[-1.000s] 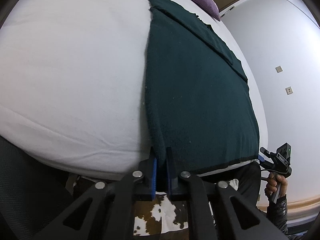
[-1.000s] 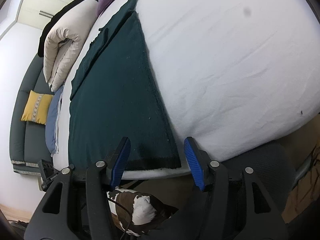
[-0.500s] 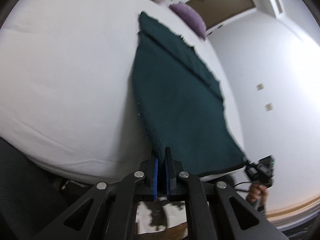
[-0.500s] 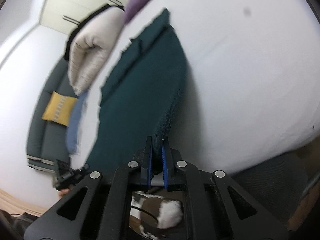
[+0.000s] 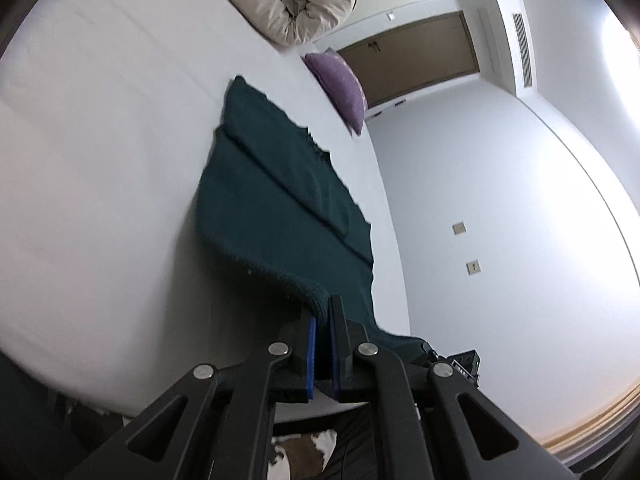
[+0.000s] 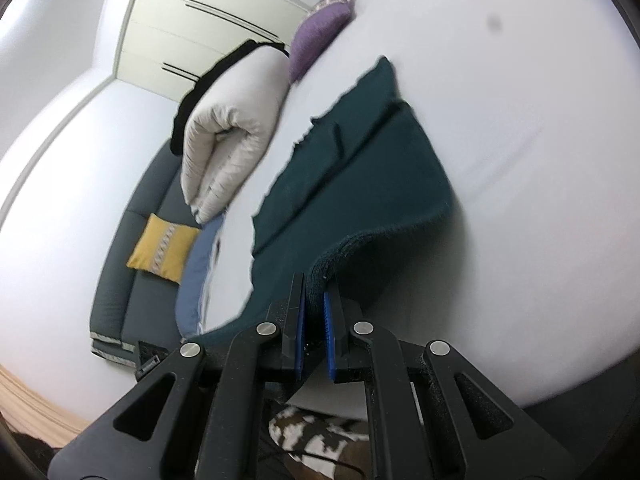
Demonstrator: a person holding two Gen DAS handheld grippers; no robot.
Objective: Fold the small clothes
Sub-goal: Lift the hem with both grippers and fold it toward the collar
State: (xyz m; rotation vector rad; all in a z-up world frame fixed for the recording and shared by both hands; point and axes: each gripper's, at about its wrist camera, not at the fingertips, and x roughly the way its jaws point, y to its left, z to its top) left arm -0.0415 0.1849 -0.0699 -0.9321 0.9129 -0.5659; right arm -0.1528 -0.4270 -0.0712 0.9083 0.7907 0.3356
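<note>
A wide white bed [image 5: 100, 200] fills most of both views, and a dark green garment [image 5: 276, 204] lies along it, its far part flat on the sheet with one fold line running across it, its near hem lifted off the bed edge. The left gripper [image 5: 322, 320] has its blue pads pinched tight on one near corner of the hem; the right gripper [image 6: 314, 300] is clamped just as tight on the other corner, so the cloth sags in a shallow curve between them.

The step in hand looks like carrying the near hem over to the far edge. To do it well, both corners should travel level and at the same pace, with the hem kept lightly taut so the middle does not droop and drag a crease into the layer below; the corners should land square on the far corners before either grip lets go.

A rolled beige duvet [image 6: 224, 140] sits at the head of the bed, with a purple cushion [image 6: 316, 36] beside it. A grey sofa [image 6: 136, 240] with a yellow cushion [image 6: 162, 248] stands along the pale wall, and a brown door [image 5: 412, 64] lies beyond. The patched brown-and-white thing [image 6: 316, 432] under the grippers is probably a rug, though little of it shows.
</note>
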